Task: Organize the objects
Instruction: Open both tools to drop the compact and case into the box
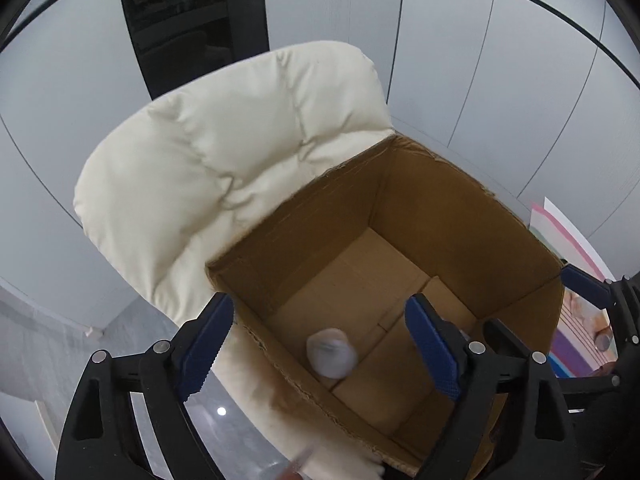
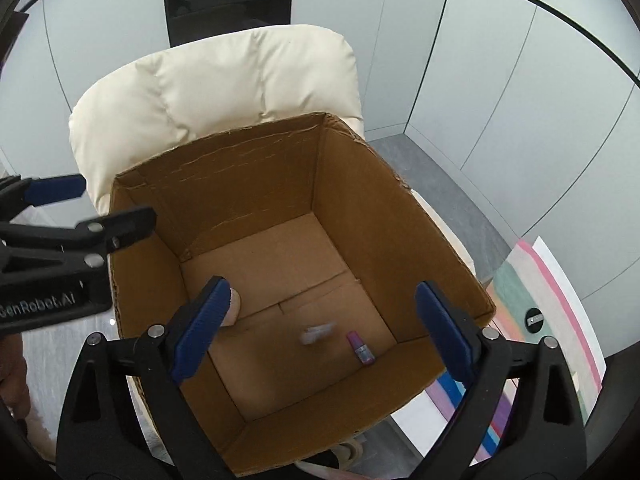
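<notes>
Both grippers, left (image 1: 320, 340) and right (image 2: 322, 330), spread wide over the cardboard box (image 2: 360, 184), nothing pinched. Blurred white item (image 1: 331, 353) on box floor; small purple bottle (image 2: 361, 349) near right.

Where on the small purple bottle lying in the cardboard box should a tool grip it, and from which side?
Grip the small purple bottle across the middle of its body, coming straight down from above: it lies flat on the floor of the cardboard box, whose tall walls block any sideways approach.
</notes>
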`<state>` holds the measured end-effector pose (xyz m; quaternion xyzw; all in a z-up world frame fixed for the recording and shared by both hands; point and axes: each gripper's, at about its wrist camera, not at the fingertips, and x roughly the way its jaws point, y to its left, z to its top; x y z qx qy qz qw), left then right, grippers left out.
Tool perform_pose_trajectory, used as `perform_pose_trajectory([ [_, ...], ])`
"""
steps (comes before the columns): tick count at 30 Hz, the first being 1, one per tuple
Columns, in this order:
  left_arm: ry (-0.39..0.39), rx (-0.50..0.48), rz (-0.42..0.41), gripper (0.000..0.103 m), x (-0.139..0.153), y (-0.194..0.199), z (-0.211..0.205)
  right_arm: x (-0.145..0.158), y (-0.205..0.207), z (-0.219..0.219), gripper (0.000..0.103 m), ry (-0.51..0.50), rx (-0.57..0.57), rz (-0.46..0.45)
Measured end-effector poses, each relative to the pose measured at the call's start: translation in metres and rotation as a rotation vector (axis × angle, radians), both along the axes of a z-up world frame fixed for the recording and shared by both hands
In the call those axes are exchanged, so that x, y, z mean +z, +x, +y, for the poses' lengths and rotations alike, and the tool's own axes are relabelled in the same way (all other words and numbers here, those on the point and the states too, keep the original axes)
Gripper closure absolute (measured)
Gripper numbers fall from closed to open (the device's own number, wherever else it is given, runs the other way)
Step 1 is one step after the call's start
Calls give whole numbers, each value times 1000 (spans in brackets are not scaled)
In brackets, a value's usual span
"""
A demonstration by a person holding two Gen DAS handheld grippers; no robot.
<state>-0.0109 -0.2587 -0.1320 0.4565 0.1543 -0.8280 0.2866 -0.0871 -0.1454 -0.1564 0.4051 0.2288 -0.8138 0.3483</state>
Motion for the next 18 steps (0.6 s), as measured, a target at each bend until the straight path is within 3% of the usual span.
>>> perform_pose_trajectory([
  [8, 41, 1, -14, 14, -1, 5, 0, -4, -5, 1, 8, 5, -20, -13],
  [18, 8, 0, -19, 14, 4, 10, 6, 2, 0, 9, 8, 0, -40, -21],
])
